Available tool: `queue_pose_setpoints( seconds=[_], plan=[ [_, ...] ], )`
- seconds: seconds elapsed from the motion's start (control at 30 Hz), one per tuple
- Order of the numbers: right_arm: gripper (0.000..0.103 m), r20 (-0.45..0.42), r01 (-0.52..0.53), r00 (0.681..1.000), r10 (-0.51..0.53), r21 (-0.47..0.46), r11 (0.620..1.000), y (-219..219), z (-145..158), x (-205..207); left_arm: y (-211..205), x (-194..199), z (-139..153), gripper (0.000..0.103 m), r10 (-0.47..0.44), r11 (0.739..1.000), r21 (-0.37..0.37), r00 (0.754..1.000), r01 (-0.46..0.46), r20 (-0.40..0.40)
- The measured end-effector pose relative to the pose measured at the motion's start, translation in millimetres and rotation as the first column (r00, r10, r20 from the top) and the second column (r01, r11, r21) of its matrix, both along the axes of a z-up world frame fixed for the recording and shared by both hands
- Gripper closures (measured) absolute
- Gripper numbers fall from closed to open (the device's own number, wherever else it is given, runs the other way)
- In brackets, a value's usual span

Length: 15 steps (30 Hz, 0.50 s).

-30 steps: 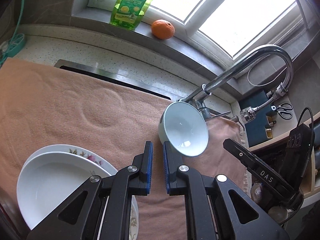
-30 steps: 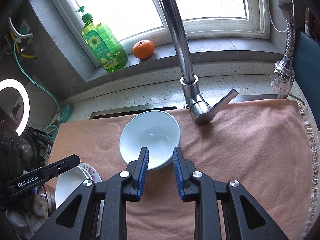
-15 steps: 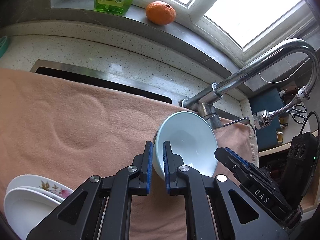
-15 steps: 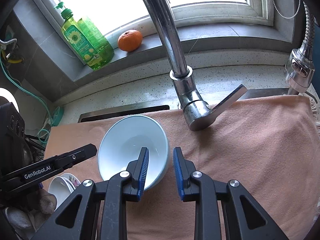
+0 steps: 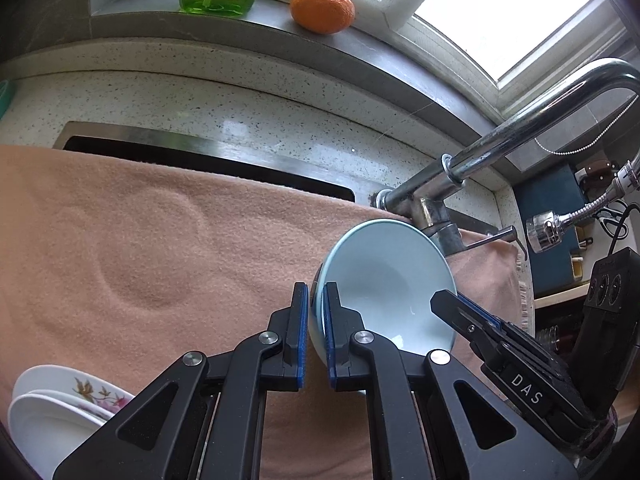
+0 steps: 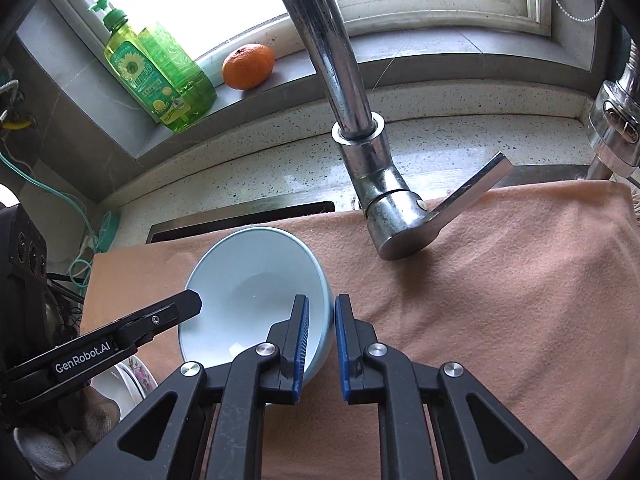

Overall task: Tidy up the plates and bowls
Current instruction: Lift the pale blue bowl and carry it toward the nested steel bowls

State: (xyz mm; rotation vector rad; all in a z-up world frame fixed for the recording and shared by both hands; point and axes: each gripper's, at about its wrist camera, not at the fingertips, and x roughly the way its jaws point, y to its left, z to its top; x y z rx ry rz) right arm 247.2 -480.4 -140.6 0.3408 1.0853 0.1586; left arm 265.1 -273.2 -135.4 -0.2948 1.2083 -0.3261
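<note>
Left gripper (image 5: 316,322) advanced from short of bowl (image 5: 394,280); its rim now between fingers. Right gripper (image 6: 320,332) likewise closed in, straddling opposite rim. Both views nearer bowl. Stacked plates (image 5: 60,408) slid toward frame's lower-left corner.

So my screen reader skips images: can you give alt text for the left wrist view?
The left hand-held gripper straddles the near rim of a pale blue bowl on a peach towel; the right hand-held gripper reaches in opposite. Stacked plates sit lower left.
</note>
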Motion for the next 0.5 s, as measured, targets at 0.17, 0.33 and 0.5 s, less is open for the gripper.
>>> queue_pose_setpoints(
  seconds=[0.17, 0.33, 0.5],
  plan=[
    [0.095, -0.011, 0.002, 1.000, -0.002, 0.000, 1.000, -1.3, -1.2, 1.9, -1.9, 1.4, -2.1, 0.098, -0.006, 1.000, 0.008, 1.000, 0.006, -0.003],
    [0.096, -0.013, 0.009, 1.000, -0.009, -0.007, 1.000, -0.3, 0.2, 1.6, -0.5, 1.1, -1.9, 0.098, -0.002, 1.000, 0.006, 1.000, 0.002, -0.004],
    [0.096, -0.002, 0.009, 1.000, -0.009, -0.010, 1.000, 2.6, 6.2, -0.9, 1.0, -1.9, -0.7, 0.098, 0.007, 1.000, 0.009, 1.000, -0.007, -0.004]
  ],
)
